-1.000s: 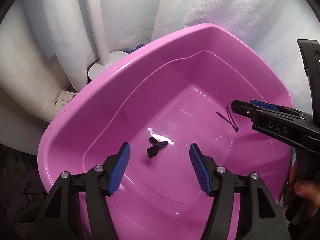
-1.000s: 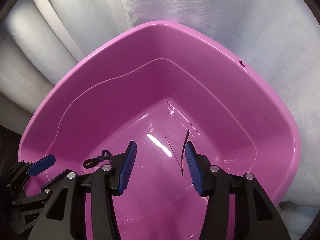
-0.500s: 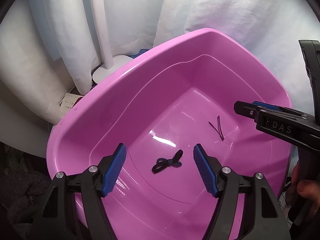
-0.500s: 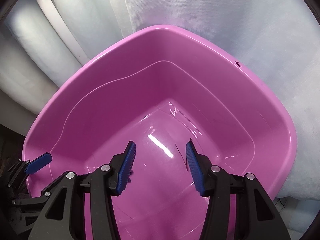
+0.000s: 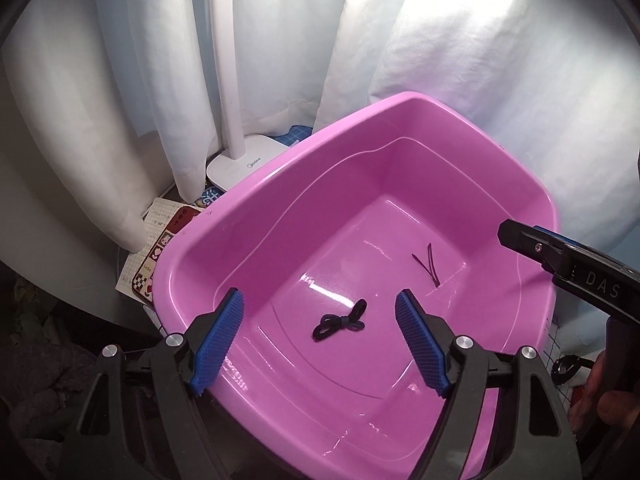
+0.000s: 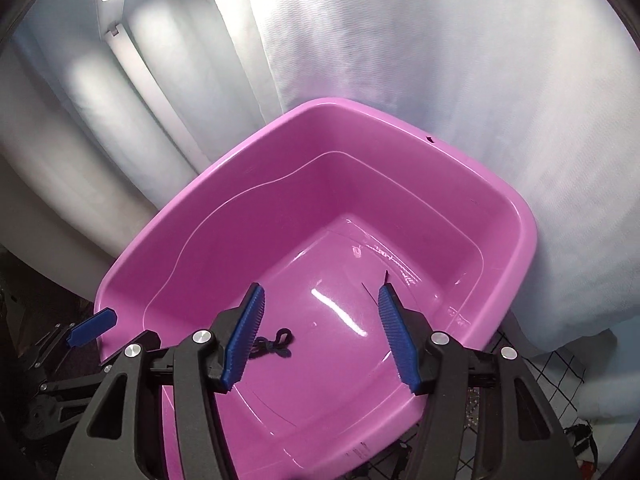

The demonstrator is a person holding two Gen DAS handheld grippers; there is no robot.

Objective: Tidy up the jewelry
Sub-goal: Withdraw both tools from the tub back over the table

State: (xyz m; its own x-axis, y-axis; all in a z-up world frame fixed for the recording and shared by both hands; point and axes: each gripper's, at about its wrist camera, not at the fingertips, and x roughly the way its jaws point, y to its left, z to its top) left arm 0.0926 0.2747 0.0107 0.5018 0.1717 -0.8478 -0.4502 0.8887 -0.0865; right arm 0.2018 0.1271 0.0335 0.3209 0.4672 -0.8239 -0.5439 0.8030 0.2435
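A pink plastic tub (image 5: pixel 248 216) (image 6: pixel 168 220) fills both views. On its floor lies a black knotted hair tie (image 5: pixel 339 322) (image 6: pixel 276 342). Farther right on the floor rests a thin dark hairpin (image 5: pixel 427 265), whose tip (image 6: pixel 385 276) peeks above a finger in the right wrist view. My left gripper (image 5: pixel 320 336) hangs above the tub over the hair tie, its jaws opening with nothing between them. My right gripper (image 6: pixel 320 332) also hangs above the tub with jaws opening and nothing held; it shows from the side (image 5: pixel 560 256) in the left wrist view.
White curtains hang behind the tub. A white lamp base (image 5: pixel 244 160) and its post stand at the back left, with patterned cards (image 5: pixel 156 248) beside them. A black wire grid (image 6: pixel 552 364) lies at the right. A person's hand (image 5: pixel 608 396) holds the right gripper.
Both grippers rose and drew back from the tub and opened wider. The hair tie fell from the left gripper to the tub floor; the hairpin left the right gripper's pads and lies flat.
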